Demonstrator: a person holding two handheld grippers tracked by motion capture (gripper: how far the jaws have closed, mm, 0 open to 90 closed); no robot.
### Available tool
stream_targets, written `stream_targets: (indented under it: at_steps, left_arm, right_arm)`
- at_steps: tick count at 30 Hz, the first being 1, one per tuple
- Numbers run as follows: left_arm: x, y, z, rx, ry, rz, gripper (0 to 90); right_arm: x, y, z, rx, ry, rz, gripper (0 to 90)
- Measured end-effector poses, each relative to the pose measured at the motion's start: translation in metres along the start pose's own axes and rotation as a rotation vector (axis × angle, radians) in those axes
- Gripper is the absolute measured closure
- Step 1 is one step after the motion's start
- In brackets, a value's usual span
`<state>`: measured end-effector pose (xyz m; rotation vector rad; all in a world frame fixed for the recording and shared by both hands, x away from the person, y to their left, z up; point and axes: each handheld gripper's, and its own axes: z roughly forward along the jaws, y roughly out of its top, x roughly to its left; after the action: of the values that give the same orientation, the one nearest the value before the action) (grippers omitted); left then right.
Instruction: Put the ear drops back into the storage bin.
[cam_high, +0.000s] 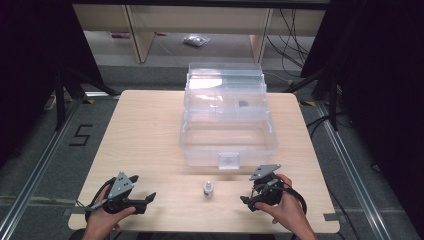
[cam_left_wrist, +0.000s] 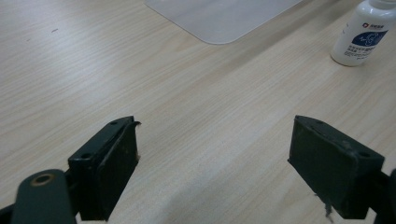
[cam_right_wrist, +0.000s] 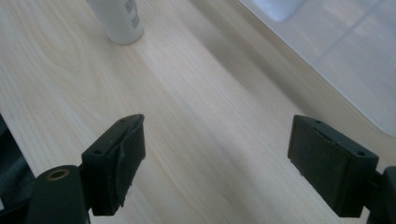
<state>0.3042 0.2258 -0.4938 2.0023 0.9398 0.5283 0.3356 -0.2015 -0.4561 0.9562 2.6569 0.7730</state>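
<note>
High view: a small white bottle (cam_high: 208, 189) is standing untouched near the table's (cam_high: 150, 140) front edge, between the left gripper (cam_high: 148, 198) and right gripper (cam_high: 244, 200), both being held wide and empty. The open clear plastic box (cam_high: 227, 131) is waiting behind; grasping is judged not yet begun.

You can read a black "5" (cam_high: 80, 135) marked on the floor left of the table. Your bottle (cam_left_wrist: 363, 33) carries a label with a small red-and-white logo, a dark blue panel and lines of print too small to read.
</note>
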Motion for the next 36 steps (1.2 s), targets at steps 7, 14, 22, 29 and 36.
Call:
stream_targets:
  at_steps: [7, 14, 22, 29, 36]
  left_arm:
    - [0.001, 0.000, 0.000, 0.006, 0.002, 0.005, 15.1]
    - [0.000, 0.000, -0.001, 0.000, 0.001, -0.002, 15.1]
    - [0.000, 0.000, 0.001, -0.008, -0.004, -0.004, 15.1]
    - [0.001, -0.001, 0.001, -0.008, -0.006, 0.000, 15.1]
    - [0.001, 0.000, 0.000, 0.001, 0.001, 0.004, 15.1]
  right_arm:
    - [0.014, 0.028, 0.003, 0.014, 0.030, -0.098, 21.7]
    - [0.024, 0.044, 0.012, 0.041, 0.076, -0.168, 22.8]
    - [0.029, 0.051, 0.017, 0.055, 0.090, -0.199, 24.0]
    - [0.035, 0.066, 0.027, 0.073, 0.109, -0.240, 26.0]
    - [0.042, 0.076, 0.037, 0.090, 0.123, -0.268, 27.6]
